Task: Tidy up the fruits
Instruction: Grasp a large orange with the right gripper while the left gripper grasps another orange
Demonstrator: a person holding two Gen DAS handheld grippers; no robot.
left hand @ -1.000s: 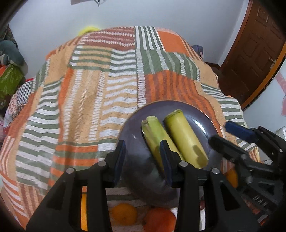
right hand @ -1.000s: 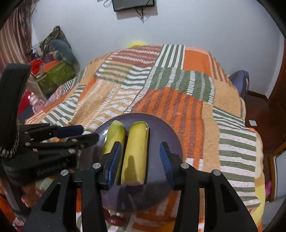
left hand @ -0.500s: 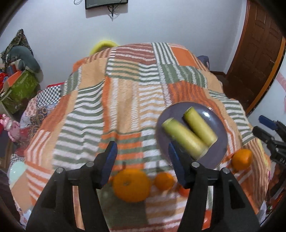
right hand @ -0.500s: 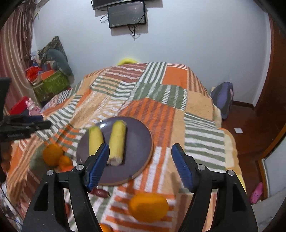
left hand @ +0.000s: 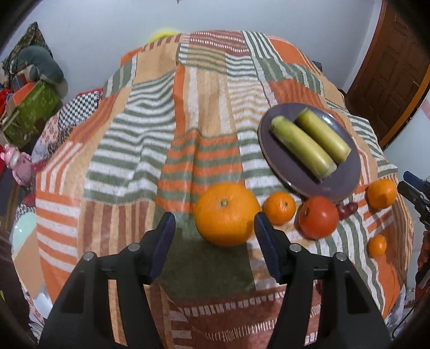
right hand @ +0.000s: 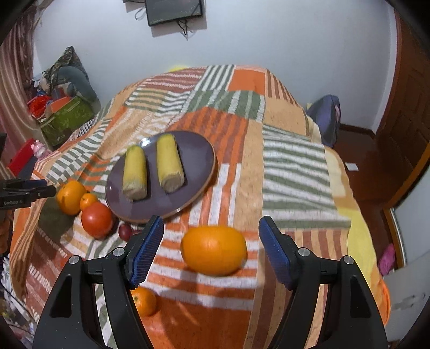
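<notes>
From the left wrist view, the left gripper (left hand: 215,233) has its jaws apart and empty, hanging above the patchwork bedspread (left hand: 150,128); a large orange (left hand: 227,214) lies just ahead between the jaw tips, untouched, stem end up. To its right sit a small orange (left hand: 279,207), a red tomato (left hand: 318,217) and some dark red fruit (left hand: 346,209) too blurred to name; beyond them the purple plate (left hand: 295,171) carries two peeled bananas (left hand: 303,151) side by side, long axes running from upper left to lower right. Two more small oranges lie at the right edge, where the other gripper is cut off by the frame.

From the right wrist view, the right gripper (right hand: 211,244) also stands wide and holds nothing — an oval orange (right hand: 213,250) rests on the bed between its jaws, long axis across the view; the bananas point away, towards the white wall (right hand: 268,35) and its mounted screen (right hand: 174,10). A wooden door (right hand: 405,112) closes the right side.
</notes>
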